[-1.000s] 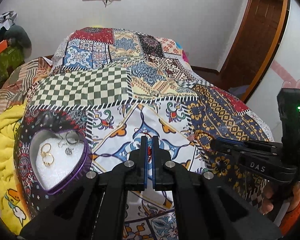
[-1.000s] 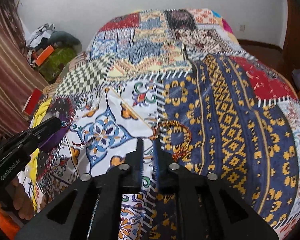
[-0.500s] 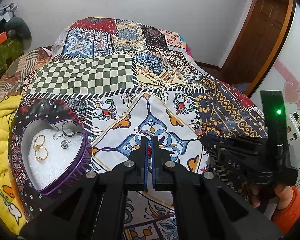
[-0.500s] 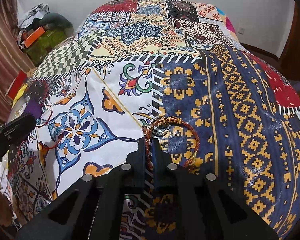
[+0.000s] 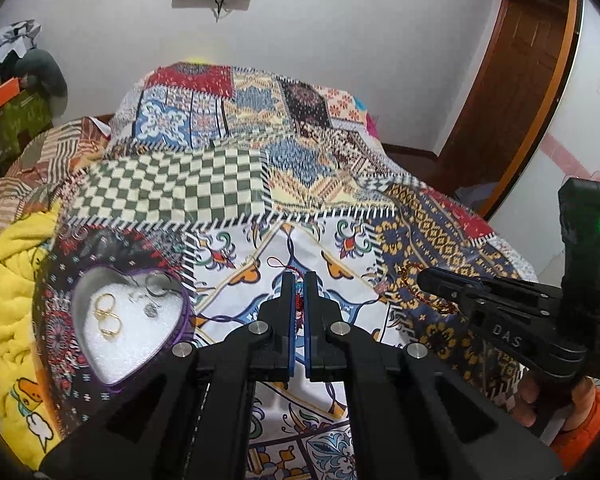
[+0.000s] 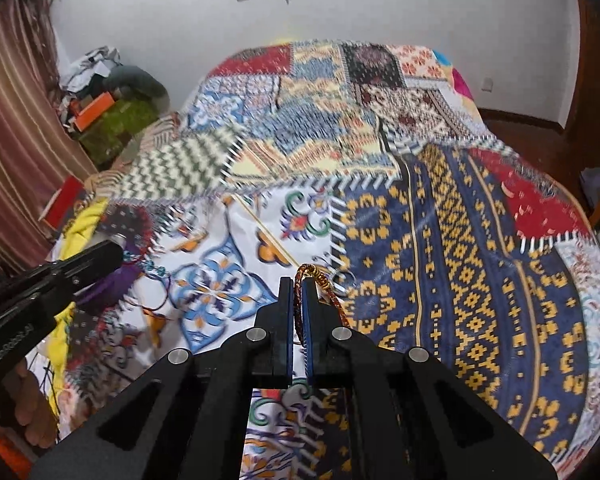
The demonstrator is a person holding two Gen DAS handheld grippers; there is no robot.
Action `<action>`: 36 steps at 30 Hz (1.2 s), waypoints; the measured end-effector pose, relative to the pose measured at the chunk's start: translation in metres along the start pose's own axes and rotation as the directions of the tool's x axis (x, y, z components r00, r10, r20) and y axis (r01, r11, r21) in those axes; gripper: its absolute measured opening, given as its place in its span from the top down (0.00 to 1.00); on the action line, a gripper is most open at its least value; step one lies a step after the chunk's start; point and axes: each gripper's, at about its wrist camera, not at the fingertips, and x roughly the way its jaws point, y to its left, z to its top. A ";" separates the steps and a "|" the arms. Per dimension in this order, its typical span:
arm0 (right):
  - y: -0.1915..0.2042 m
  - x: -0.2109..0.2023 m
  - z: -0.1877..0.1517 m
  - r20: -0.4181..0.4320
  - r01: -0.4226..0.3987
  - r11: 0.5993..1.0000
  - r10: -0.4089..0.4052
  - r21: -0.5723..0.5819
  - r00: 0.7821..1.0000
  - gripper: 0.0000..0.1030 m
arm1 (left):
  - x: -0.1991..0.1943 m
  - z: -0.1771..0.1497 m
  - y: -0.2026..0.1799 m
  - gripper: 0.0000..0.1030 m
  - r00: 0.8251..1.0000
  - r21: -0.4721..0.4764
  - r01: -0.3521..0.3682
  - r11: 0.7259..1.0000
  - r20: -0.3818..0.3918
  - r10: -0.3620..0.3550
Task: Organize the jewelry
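Left gripper (image 5: 299, 285): the jaws stand almost together, with a thin red-and-teal cord bracelet (image 5: 298, 300) pinched between them; a red loop of it shows just above the tips, in the middle of the left view.

Right gripper (image 6: 299, 288): the jaws are nearly closed on a braided orange-brown bracelet (image 6: 332, 300); its knot stands above the tips and the rest of the loop hangs to the lower right of them.

Tin (image 5: 182, 312): a heart-shaped purple tin with a white foam bed, at the lower left of the left view, resting on the quilt (image 5: 180, 192).

Already inside: three gold rings (image 5: 107, 316) and some small silver pieces (image 5: 152, 300) in the upper part of the heart (which pieces exactly I cannot tell).

Step in hand: I judge that both bracelets are lifted and must go to the tin, one at a time.

How to do it well: bring the left one first, because it is nearer; lower it over the bare foam at the lower point of the heart, away from the rings.

Release: open only when the cord touches the foam, so that it coils inside and does not hang over the rim.

Risk: the cords are light and may stick to a pad or snag on the rim; the right view is blurred (so it is better to go slowly).
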 end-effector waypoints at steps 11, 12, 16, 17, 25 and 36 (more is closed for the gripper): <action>0.041 -0.033 0.020 0.105 -0.056 0.996 0.063 -0.069 0.992 0.97 | -0.042 0.011 0.015 0.99 0.995 -0.019 -0.032 0.999 0.089 0.033; 0.044 -0.034 0.021 0.109 -0.059 0.995 0.067 -0.076 0.992 0.97 | -0.044 0.011 0.017 0.99 0.995 -0.022 -0.036 0.999 0.094 0.038; 0.063 -0.036 0.027 0.126 -0.081 0.991 0.094 -0.107 0.988 0.97 | -0.055 0.012 0.028 0.99 0.992 -0.040 -0.053 0.998 0.115 0.057; 0.068 -0.036 0.028 0.128 -0.087 0.989 0.102 -0.116 0.986 0.97 | -0.057 0.012 0.031 0.99 0.991 -0.044 -0.057 0.997 0.119 0.062; 0.104 -0.033 0.034 0.141 -0.126 0.974 0.153 -0.187 0.978 0.97 | -0.075 0.012 0.058 0.99 0.983 -0.084 -0.092 0.992 0.150 0.103; 0.145 -0.023 0.037 0.124 -0.176 0.951 0.212 -0.254 0.969 0.97 | -0.087 0.010 0.091 0.99 0.975 -0.119 -0.133 0.984 0.165 0.152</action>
